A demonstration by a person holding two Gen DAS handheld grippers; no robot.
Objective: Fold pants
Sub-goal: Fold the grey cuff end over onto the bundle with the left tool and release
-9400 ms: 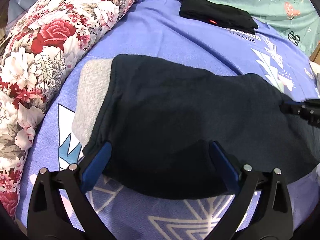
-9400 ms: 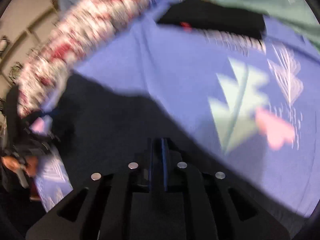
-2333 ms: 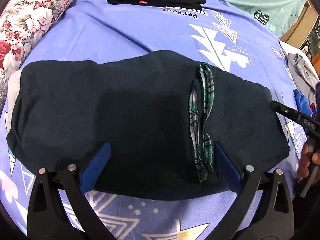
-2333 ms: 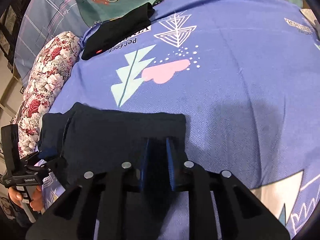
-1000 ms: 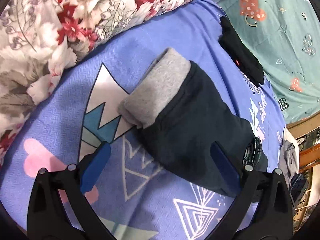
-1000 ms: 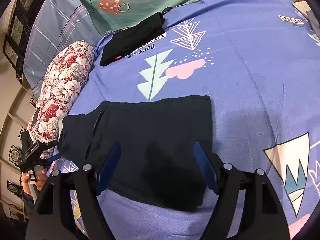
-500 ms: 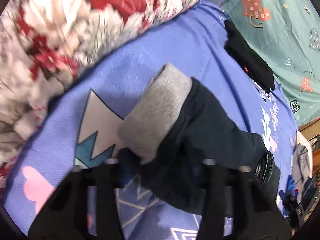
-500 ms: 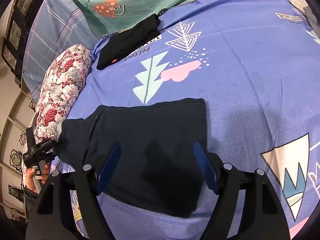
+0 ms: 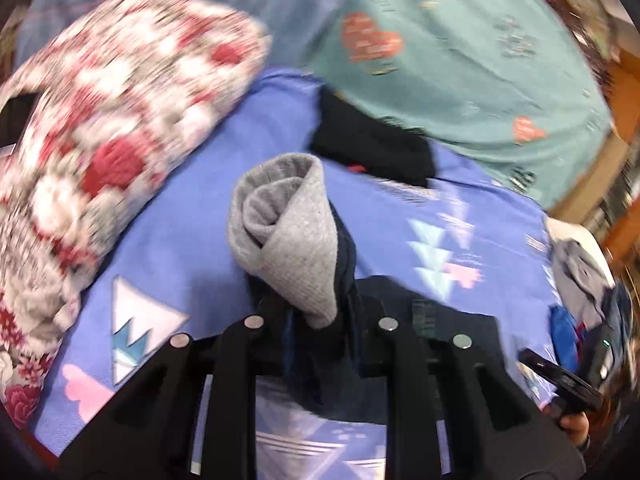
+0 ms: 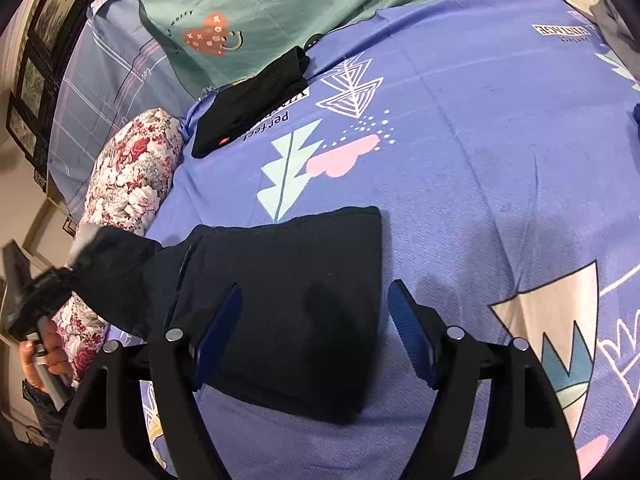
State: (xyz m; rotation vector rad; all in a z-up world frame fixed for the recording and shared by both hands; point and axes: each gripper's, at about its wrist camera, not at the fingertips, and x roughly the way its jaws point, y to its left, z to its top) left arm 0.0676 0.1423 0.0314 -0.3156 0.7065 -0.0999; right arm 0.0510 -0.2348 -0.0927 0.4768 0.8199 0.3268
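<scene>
The dark navy pants (image 10: 288, 296) lie partly folded on the purple bedsheet (image 10: 460, 160). Their grey cuffed end (image 9: 288, 240) is lifted off the bed. My left gripper (image 9: 316, 328) is shut on that end of the pants, with the grey cuff standing up between its fingers. It also shows at the left edge of the right wrist view (image 10: 60, 280), holding the raised end. My right gripper (image 10: 312, 324) is open and hovers over the folded part, holding nothing.
A floral bolster pillow (image 10: 128, 176) lies along the left side. A folded black garment (image 10: 252, 100) sits near the teal pillow (image 9: 460, 52) at the head of the bed. A pile of clothes (image 9: 580, 272) lies at the right edge.
My left gripper has closed on the grey-cuffed end of the pants and raised it off the sheet. My right gripper stays open over the folded part.
</scene>
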